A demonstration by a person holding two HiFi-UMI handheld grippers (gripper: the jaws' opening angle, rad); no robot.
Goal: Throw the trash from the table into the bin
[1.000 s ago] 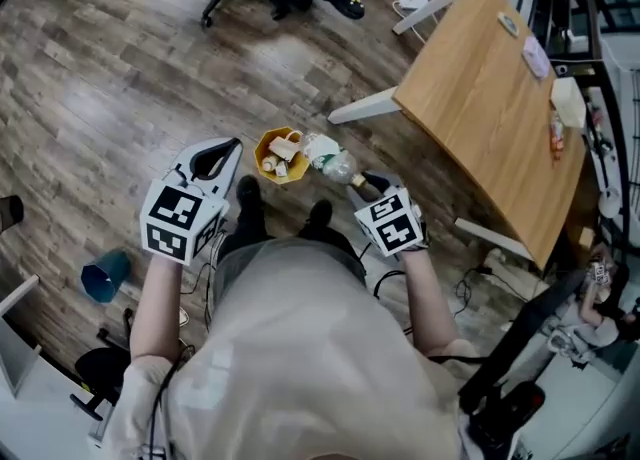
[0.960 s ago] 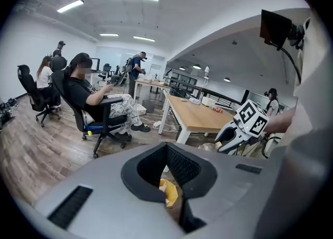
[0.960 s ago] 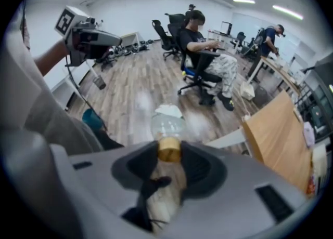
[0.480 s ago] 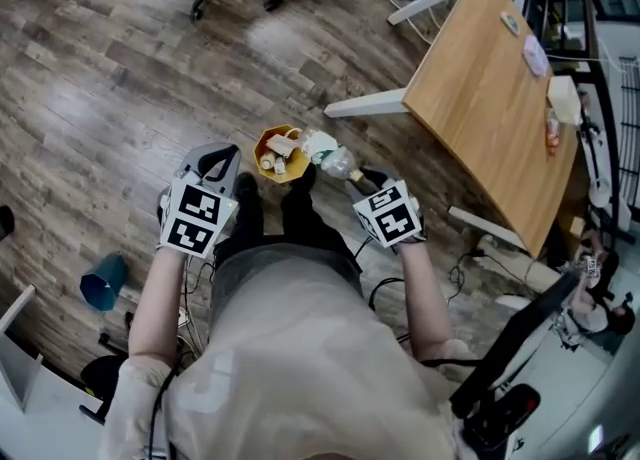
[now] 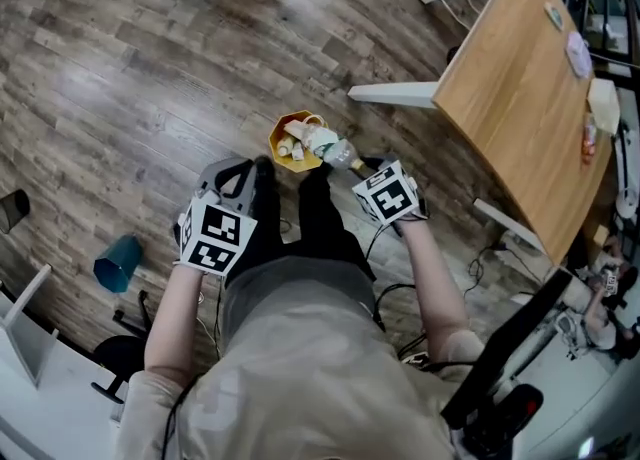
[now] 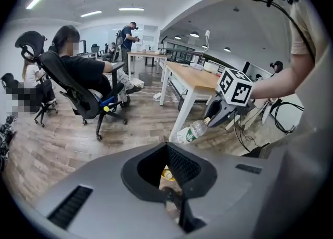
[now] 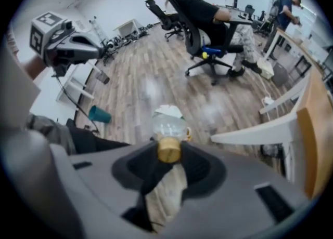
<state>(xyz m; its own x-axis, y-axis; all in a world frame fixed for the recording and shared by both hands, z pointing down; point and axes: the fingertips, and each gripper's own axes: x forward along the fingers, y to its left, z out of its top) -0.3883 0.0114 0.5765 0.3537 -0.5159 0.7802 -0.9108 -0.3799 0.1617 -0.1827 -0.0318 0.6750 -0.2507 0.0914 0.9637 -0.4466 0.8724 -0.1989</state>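
A yellow bin [image 5: 298, 140] stands on the wood floor in front of my feet, with several pieces of trash inside. My right gripper [image 5: 357, 162] is shut on the neck of a clear plastic bottle [image 5: 336, 154], which hangs over the bin's right rim. In the right gripper view the bottle [image 7: 169, 127] points away from me, its gold cap [image 7: 169, 149] pinched between the jaws of that gripper [image 7: 169, 156]. My left gripper [image 5: 240, 168] is shut and empty, left of the bin. The left gripper view shows its closed jaws [image 6: 167, 149], the bottle [image 6: 192, 131] and the right gripper [image 6: 229, 109].
A wooden table [image 5: 520, 98] on white legs stands to the right. A blue cup [image 5: 118, 263] lies on the floor at the left. A person sits in an office chair [image 6: 78, 84] further off. Cables [image 5: 480, 268] trail on the floor beside my right leg.
Both grippers have come down toward the floor. The bottle in the right gripper now hangs lower and closer over the bin's rim. The left gripper stays shut and empty.
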